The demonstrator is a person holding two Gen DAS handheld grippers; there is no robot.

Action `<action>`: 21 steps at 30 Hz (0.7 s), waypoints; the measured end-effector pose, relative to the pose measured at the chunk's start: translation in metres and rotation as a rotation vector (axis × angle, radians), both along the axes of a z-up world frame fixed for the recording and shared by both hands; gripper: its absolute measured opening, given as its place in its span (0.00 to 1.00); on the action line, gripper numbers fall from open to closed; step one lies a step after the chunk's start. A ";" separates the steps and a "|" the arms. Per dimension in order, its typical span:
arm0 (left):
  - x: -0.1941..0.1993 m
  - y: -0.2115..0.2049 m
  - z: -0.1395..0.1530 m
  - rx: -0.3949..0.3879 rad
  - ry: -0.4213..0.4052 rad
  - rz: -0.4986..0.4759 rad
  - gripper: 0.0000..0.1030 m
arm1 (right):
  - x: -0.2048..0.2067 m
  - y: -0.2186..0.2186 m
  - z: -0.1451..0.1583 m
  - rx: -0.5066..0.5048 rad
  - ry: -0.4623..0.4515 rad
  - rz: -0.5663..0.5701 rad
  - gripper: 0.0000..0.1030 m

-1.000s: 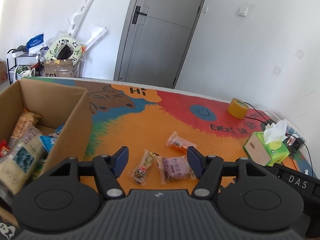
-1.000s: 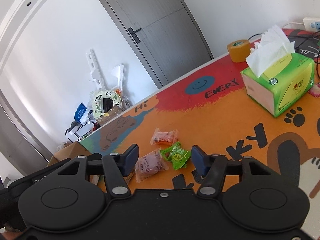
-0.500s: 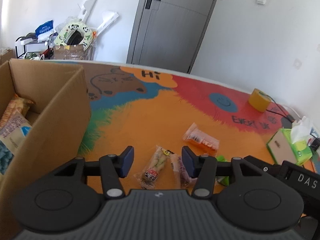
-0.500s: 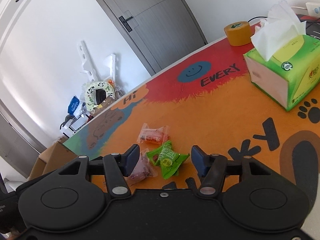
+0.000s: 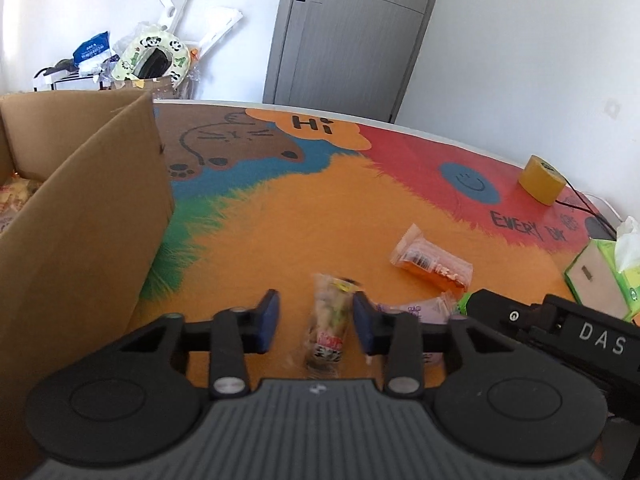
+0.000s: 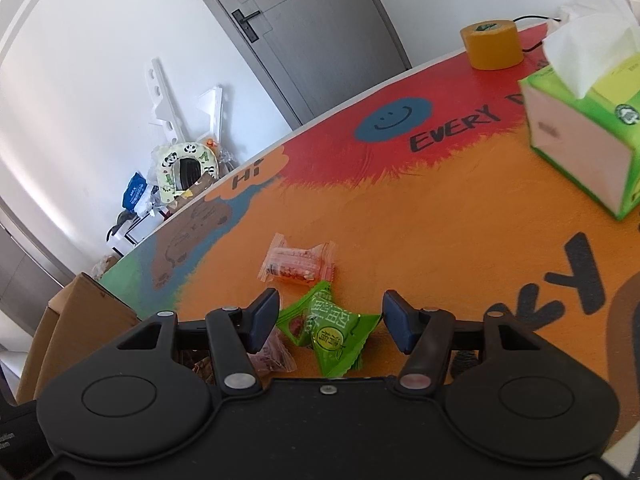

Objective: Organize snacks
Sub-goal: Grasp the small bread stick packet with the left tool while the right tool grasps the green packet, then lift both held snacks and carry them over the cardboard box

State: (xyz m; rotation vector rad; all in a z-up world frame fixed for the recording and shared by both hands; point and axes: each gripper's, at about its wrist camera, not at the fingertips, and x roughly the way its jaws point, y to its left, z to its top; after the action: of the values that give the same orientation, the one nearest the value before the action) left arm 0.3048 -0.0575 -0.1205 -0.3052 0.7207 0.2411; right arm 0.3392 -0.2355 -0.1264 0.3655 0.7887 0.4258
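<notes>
Starting at your left, the cardboard box (image 5: 80,208) is standing open on the mat (image 5: 280,220), with packets just showing inside its far corner; that is presumably where the loose snacks are going. Just to its right, your left gripper (image 5: 314,322) is straddling a long clear snack packet (image 5: 330,330) lying end-on to you. Its jaws have just been closing and are standing fairly narrow now; the right pad (image 5: 362,320) is looking as if it is touching the wrapper's edge, while the left pad (image 5: 268,320) is standing clear of it, so you are not gripping yet. The packet is blurred, so I cannot tell what is inside.

Judging by the crinkled film, this will be light, soft and slippery, and likely to slide or twist rather than resist. You are best taking it across the filled middle, not the flat sealed ends, and squeezing gently so nothing inside gets crushed.

Further right, a pale purple packet (image 5: 420,308) is lying half hidden behind that pad, and an orange packet (image 5: 434,264) is sitting a little beyond, apart from the rest.

Your right gripper (image 6: 330,322) is hovering about half open over a green packet (image 6: 334,334), with both pads clear of it and nothing held. It is puffy with pinched corners, so aim for the plump centre. The tissue box (image 6: 588,136) and tape roll (image 6: 492,46) are sitting well off to the right
</notes>
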 end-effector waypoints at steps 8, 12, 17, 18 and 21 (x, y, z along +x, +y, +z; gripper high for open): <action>-0.011 0.000 0.001 -0.028 -0.004 -0.006 0.17 | -0.011 -0.001 0.000 0.005 -0.002 0.003 0.34; -0.021 -0.003 0.002 -0.047 -0.007 -0.014 0.17 | -0.022 -0.008 0.002 0.027 -0.001 -0.014 0.24; -0.039 -0.007 0.006 -0.056 -0.029 -0.035 0.17 | -0.041 -0.017 0.007 0.042 -0.023 -0.036 0.23; -0.042 -0.007 0.008 -0.057 -0.036 -0.037 0.17 | -0.045 -0.019 0.008 0.047 -0.031 -0.040 0.23; -0.053 -0.010 0.013 -0.066 -0.056 -0.044 0.17 | -0.057 -0.025 0.011 0.061 -0.044 -0.052 0.22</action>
State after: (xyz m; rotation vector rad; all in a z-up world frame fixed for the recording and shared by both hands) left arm 0.2521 -0.0675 -0.1074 -0.3574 0.6804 0.1664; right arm 0.2827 -0.2607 -0.1153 0.4314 0.7235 0.4088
